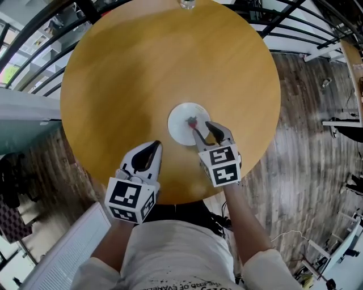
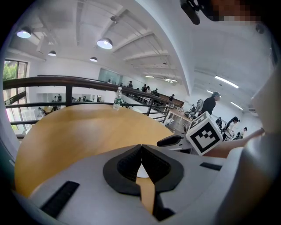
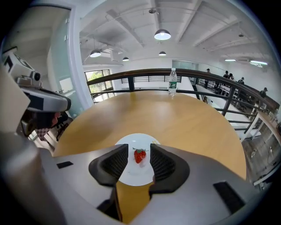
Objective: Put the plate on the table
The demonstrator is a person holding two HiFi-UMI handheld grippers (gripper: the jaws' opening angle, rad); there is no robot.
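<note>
A small white plate (image 1: 182, 127) lies flat on the round wooden table (image 1: 142, 73), near its front edge. A red strawberry (image 1: 191, 120) sits on it. My right gripper (image 1: 205, 129) is open and reaches over the plate's near right rim. In the right gripper view the strawberry (image 3: 139, 155) and the plate (image 3: 137, 172) show between the spread fingers (image 3: 117, 161). My left gripper (image 1: 154, 146) is shut with nothing in it, left of the plate and apart from it. In the left gripper view a sliver of the plate (image 2: 141, 172) shows behind the closed jaws.
A clear water bottle (image 3: 172, 82) stands at the table's far edge, also visible in the head view as the bottle (image 1: 187, 3). Dark railings (image 1: 34, 39) curve round the table's far side. Wood flooring (image 1: 306, 141) lies to the right. People stand in the distance.
</note>
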